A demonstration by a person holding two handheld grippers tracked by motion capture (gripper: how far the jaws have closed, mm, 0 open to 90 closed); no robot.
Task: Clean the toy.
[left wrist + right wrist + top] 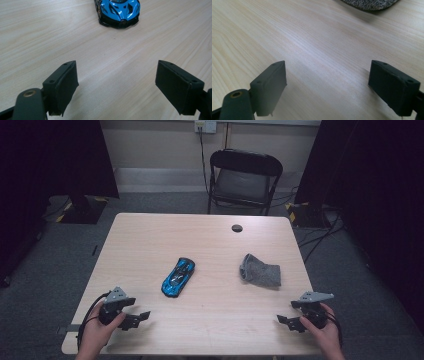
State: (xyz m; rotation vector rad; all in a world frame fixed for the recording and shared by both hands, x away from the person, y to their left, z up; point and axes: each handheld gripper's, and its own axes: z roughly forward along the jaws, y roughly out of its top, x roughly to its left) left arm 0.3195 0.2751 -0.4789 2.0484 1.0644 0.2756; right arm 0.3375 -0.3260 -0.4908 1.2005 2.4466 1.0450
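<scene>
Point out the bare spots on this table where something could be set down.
Widest free patch: the far table half, beyond the blue toy car and grey sock, up to the round cable hole. Also free: the near strip between the left gripper and right gripper. The car-sock gap is tightest.

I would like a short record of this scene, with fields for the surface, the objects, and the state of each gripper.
surface: light wooden table, with a round cable hole near its far edge
object 1: blue toy car, near the table's middle, lying at a slant
object 2: grey sock, crumpled, to the right of the car, apart from it
left gripper: open, holds nothing, near the front left edge
right gripper: open, holds nothing, near the front right edge
behind the table: black folding chair
</scene>
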